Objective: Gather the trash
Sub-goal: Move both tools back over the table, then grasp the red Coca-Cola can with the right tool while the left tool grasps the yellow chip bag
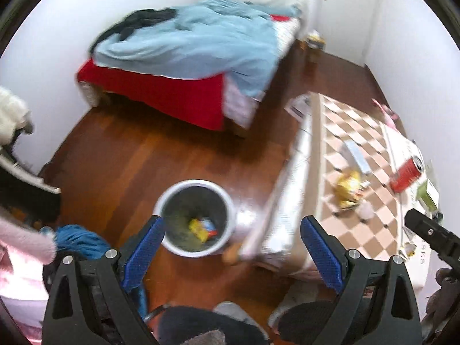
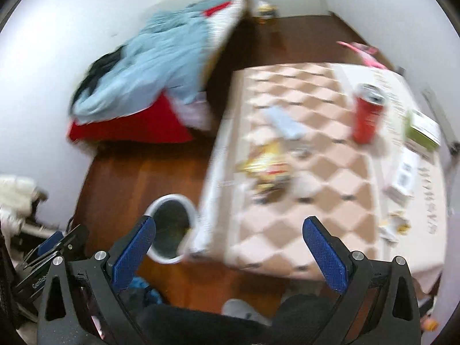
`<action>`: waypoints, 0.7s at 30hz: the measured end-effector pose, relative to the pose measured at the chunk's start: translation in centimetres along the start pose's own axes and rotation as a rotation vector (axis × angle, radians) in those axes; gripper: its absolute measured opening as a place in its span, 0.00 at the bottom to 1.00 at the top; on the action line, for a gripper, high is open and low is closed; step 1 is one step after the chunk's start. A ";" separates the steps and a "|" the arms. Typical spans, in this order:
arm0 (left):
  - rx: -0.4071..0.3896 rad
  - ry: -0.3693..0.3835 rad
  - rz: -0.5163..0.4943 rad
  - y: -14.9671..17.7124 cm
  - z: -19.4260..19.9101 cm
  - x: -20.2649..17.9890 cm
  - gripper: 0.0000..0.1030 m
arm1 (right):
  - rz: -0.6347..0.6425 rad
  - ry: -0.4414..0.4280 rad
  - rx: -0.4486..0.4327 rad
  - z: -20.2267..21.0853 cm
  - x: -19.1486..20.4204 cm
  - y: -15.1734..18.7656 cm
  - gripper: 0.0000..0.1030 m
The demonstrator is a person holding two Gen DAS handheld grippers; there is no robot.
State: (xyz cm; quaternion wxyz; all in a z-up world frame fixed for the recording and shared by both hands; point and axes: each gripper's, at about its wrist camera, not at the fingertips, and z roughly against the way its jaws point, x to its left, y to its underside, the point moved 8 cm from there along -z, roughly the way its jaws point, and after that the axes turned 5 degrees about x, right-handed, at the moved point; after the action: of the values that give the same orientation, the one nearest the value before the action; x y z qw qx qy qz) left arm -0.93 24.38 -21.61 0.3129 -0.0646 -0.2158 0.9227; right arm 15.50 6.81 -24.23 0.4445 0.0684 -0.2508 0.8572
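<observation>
A white trash bin [image 1: 195, 218] stands on the wood floor beside the table, with a yellow and blue wrapper [image 1: 202, 228] lying inside. On the checkered tablecloth [image 1: 371, 230] sit a crumpled gold snack wrapper [image 1: 348, 185], a red soda can [image 1: 407, 173] and a small white ball of paper [image 1: 366, 209]. My left gripper [image 1: 231, 245] is open above the bin with nothing between its fingers. In the right wrist view, my right gripper [image 2: 228, 247] hangs open over the table's near corner; the bin [image 2: 170, 227], gold wrapper [image 2: 268, 169] and can [image 2: 368, 113] lie ahead.
A bed [image 1: 195, 57] with a light blue blanket and red sheet fills the far left. A green box [image 2: 424, 129], a pale blue packet [image 2: 286, 123] and small papers lie on the table [image 2: 287, 261]. Blue cloth [image 1: 76, 240] lies on the floor. A person's knees show below.
</observation>
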 end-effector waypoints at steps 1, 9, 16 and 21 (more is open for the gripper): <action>0.014 0.017 -0.014 -0.2 -1.1 -2.0 0.94 | -0.045 0.027 0.005 -0.3 -2.8 -0.6 1.00; 0.110 0.074 -0.187 -2.1 -9.6 -15.4 0.94 | -0.192 0.176 0.052 -3.8 -17.1 -4.9 1.00; 0.321 0.148 -0.270 -1.7 -18.1 -21.3 0.93 | -0.150 0.213 0.035 -6.5 -21.2 -9.7 1.00; 0.371 0.206 -0.112 -1.8 -21.6 -22.5 0.75 | -0.079 0.284 0.019 -9.2 -21.7 -13.7 1.00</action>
State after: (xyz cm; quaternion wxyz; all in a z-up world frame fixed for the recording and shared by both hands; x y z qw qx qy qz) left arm 23.43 19.76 -40.63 0.3907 -0.0877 -0.0124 0.9162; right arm 40.27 2.10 -34.52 0.5083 -0.0395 -0.1746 0.8423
